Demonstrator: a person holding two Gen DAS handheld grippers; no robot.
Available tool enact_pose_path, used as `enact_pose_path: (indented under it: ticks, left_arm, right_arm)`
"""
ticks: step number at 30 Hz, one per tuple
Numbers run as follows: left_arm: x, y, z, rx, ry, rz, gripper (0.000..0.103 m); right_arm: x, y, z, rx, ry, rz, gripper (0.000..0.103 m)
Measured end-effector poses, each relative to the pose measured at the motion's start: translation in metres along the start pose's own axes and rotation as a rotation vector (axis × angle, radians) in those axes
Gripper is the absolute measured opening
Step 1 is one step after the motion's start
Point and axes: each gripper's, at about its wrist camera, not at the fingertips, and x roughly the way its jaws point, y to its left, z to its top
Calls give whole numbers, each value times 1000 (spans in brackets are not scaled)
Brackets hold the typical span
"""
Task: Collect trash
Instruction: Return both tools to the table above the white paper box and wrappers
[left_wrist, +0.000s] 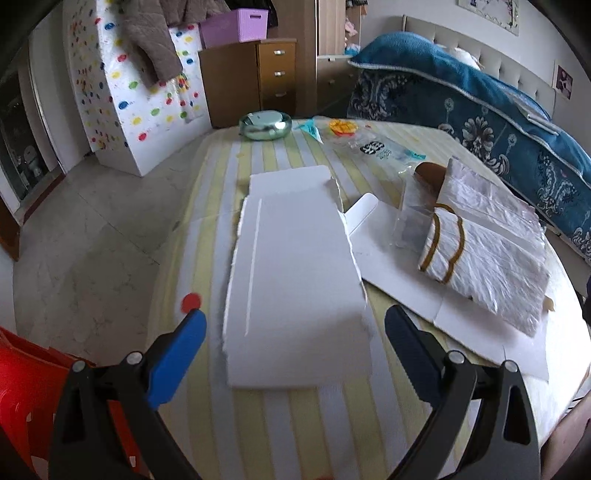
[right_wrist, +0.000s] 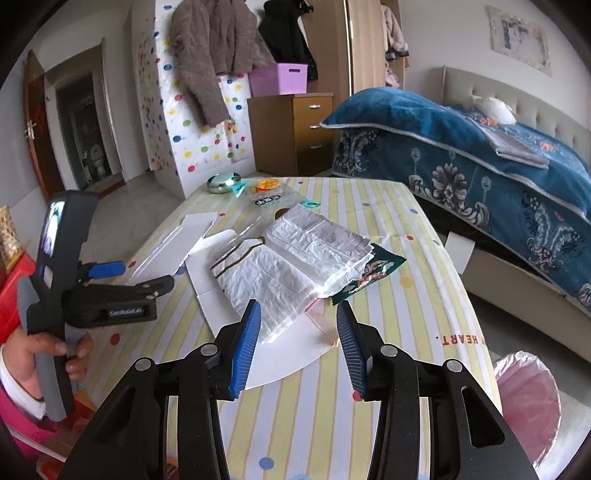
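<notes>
Left wrist view shows the left tool with its jaws spread wide and nothing between the pads, poised over a flat piece of torn white cardboard that lies on the striped surface. To the right of that piece lies a larger unfolded white carton, and on top of the carton rests a crumpled white bag with gold-brown trim. Farther off, near the far edge, sit a shiny round green tin, an orange wrapper and a clear plastic wrapper with dark print. A red chair shows at the near left.

Right wrist view shows the right tool partly open and empty, hanging above the near edge of the carton, just short of the white bag. A dark green snack wrapper pokes out from under the bag's right side. At the left a hand holds the left tool over the surface's left edge. A bed with a blue blanket stands to the right, and a bin lined with a pink bag sits at the near right, below the surface's edge.
</notes>
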Motion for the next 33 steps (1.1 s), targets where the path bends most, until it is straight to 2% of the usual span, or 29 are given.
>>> enact_pose_path:
  ticks: [5,7,8,14,20,27,29,33]
  left_arm:
    - [9,-1,8,-20,20,3,93]
    - [6,-2,7,-18,10,18,86]
    - [5,-2,7,-19,3,23,76]
    - [-12,-2,-7,-22,-6,-2,75]
    - [-50,0,-26,-80,-75,-45,75]
    - [-79,-13,-22,-57,-144,-69,75]
    - [-79,-21,-19,-36,-155,-66,75]
    - [-70,-28,-13,-18,-155,-59,76]
  right_arm:
    - [4,-5,-3,6,11,5,44]
    - [3,-6,-3,7,13,7,44]
    - [1,-7,-4,7,11,7,43]
    - [-11,-10,-6,7,-7,6,43]
    - [-17,-15,-7,17,-13,11,43]
    - [-5,-16,-5,26,15,34,43]
    - [2,-16,-4,32,28,40,38]
    - [17,-18,-2,49,47,49,38]
